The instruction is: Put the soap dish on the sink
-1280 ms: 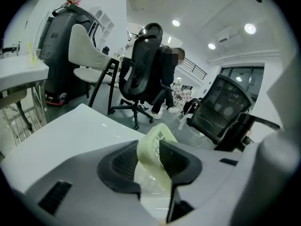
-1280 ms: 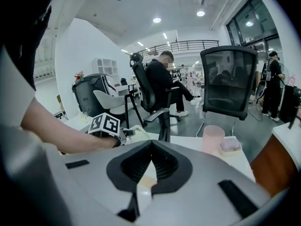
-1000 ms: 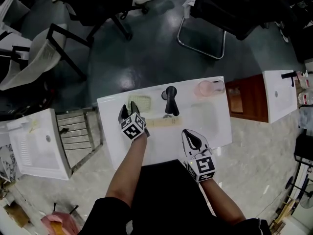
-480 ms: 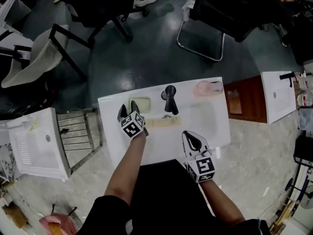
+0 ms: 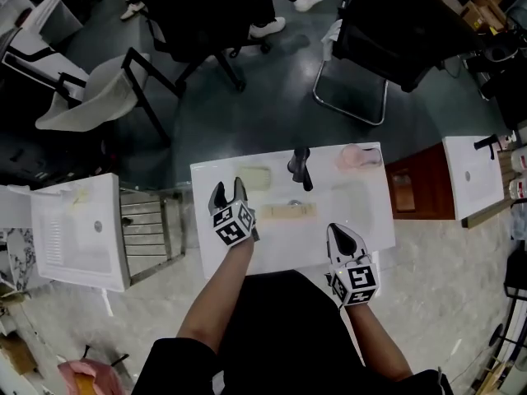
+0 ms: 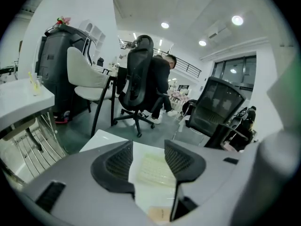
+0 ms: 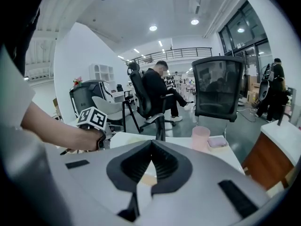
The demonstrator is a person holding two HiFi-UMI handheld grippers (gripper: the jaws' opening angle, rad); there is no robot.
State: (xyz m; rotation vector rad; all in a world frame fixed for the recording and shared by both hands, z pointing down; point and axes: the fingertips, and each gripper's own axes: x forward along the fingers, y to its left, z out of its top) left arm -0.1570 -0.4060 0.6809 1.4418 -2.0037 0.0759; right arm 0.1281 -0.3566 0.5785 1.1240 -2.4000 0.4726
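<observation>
The pale green soap dish lies flat on the back ledge of the white sink, left of the black faucet. My left gripper hovers just in front of the dish and above it, open; its jaws have just been opening and nothing is between them. In the left gripper view the soap dish shows beyond the gap between the fingers. My right gripper is shut and empty over the sink's front right edge, its tips meeting.
A beige block lies in the basin. A pink cup and small pink dish stand at the sink's back right. Other white sinks, a wooden cabinet, a metal rack and office chairs surround it.
The left gripper's jaws have spread and it has risen and drawn back from the soap dish, which stays on the ledge. The right gripper has shifted slightly.
</observation>
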